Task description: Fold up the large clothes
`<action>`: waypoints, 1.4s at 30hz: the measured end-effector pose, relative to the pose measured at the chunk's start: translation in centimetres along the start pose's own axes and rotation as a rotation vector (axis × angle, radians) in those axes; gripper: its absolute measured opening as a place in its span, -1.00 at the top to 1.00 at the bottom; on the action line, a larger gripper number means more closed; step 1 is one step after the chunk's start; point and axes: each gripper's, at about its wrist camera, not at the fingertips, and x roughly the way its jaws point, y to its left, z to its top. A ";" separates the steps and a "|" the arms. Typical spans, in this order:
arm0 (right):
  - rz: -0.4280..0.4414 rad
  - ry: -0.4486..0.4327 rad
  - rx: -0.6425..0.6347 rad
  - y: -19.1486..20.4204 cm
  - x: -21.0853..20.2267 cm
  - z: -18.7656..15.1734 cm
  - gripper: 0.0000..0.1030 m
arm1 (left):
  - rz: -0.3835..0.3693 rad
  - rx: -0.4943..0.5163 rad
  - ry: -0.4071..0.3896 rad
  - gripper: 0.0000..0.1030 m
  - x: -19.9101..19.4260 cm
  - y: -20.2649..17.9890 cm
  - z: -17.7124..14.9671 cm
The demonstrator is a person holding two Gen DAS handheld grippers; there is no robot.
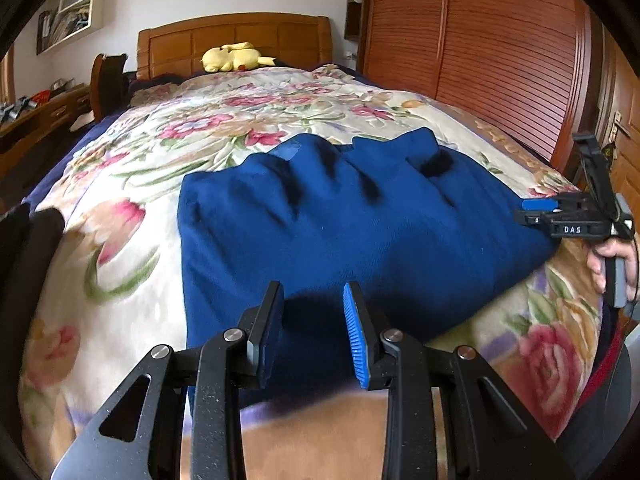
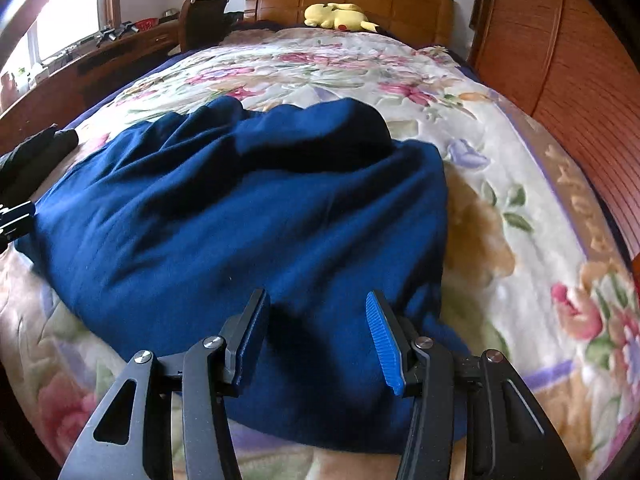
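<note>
Spread across the near half of a floral bedspread (image 1: 168, 184): a dark blue garment (image 1: 360, 232), rumpled, with deep folds running toward the headboard (image 1: 236, 38). In the left wrist view, directly ahead of and under the left gripper (image 1: 314, 334), with the near hem passing below the fingertips; jaws apart, blue ribbed pad (image 1: 358, 340) facing inward, dark cloth visible in the gap, nothing pinched. Hard to tell whether the tips touch the cloth or hang just above it. In the right wrist view, the same garment (image 2: 240, 232) filling the middle of the frame, its near right corner under the right gripper (image 2: 316, 338); jaws wide apart, not clamped on anything, fabric showing between them. Also seen from the left camera at the far right edge of the cloth: the right gripper (image 1: 538, 210), side-on, its blue pad at the garment's edge, held by a hand (image 1: 612, 260) partly cut off by the frame; opening not readable from that angle. At the left edge of the right wrist view, only a sliver of the left gripper (image 2: 16, 216), mostly cropped. Sleeves and collar not distinguishable among the folds; type of garment unclear. Farther back on the bed near the headboard, a yellow plush toy (image 2: 338, 16). Along the right, a wooden wardrobe (image 1: 480, 48) with slatted doors. Black fabric (image 2: 36, 156) at the left of the bed, cut off, identity unclear.
</note>
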 end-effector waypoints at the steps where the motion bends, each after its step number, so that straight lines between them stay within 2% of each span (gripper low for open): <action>1: 0.005 -0.004 0.013 -0.2 0.2 -0.3 0.00 | -0.006 -0.008 0.001 0.38 -0.2 0.1 -0.2; 5: -0.011 -0.007 0.005 0.3 2.1 -1.4 -0.01 | 0.039 -0.047 0.015 0.38 -1.3 1.5 -0.9; 10: -0.065 -0.085 -0.031 1.3 1.9 -2.6 -0.02 | 0.118 -0.111 0.048 0.38 -1.8 3.7 -1.7; 14: -0.064 -0.113 -0.023 1.5 1.8 -3.4 -0.02 | 0.090 -0.172 0.092 0.38 -1.0 4.7 -2.1; 20: -0.050 -0.095 -0.021 1.7 2.3 -3.3 -0.02 | 0.165 -0.144 0.153 0.38 0.2 4.1 -2.4; 25: -0.048 -0.092 -0.022 1.5 2.4 -3.1 -0.02 | 0.216 -0.145 0.136 0.38 -0.6 3.8 -2.6; 28: -0.046 -0.093 -0.019 1.5 2.4 -3.1 -0.02 | 0.205 -0.115 0.136 0.67 -1.1 3.1 -2.6; 32: -0.045 -0.094 -0.020 1.6 2.3 -3.2 -0.02 | 0.228 -0.086 0.152 0.70 -1.5 2.8 -2.3; 33: -0.044 -0.095 -0.019 1.6 2.3 -3.2 -0.02 | 0.220 -0.087 0.154 0.62 -1.6 2.8 -2.2; 34: -0.043 -0.095 -0.019 1.6 2.3 -3.2 -0.02 | 0.196 -0.095 0.155 0.16 -1.8 3.0 -2.1; 35: -0.042 -0.095 -0.019 1.6 2.3 -3.2 -0.02 | 0.175 -0.104 0.154 -0.17 -1.9 3.0 -2.1; 36: -0.042 -0.095 -0.019 1.6 2.3 -3.2 -0.02 | 0.173 -0.112 0.143 -0.28 -2.2 3.1 -2.1; 38: -0.043 -0.095 -0.019 1.6 2.3 -3.2 -0.02 | 0.220 -0.095 0.143 -0.56 -2.2 3.1 -2.1; 42: -0.045 -0.094 -0.021 1.7 2.3 -3.2 -0.02 | 0.265 -0.095 0.184 -0.59 -1.2 3.6 -2.2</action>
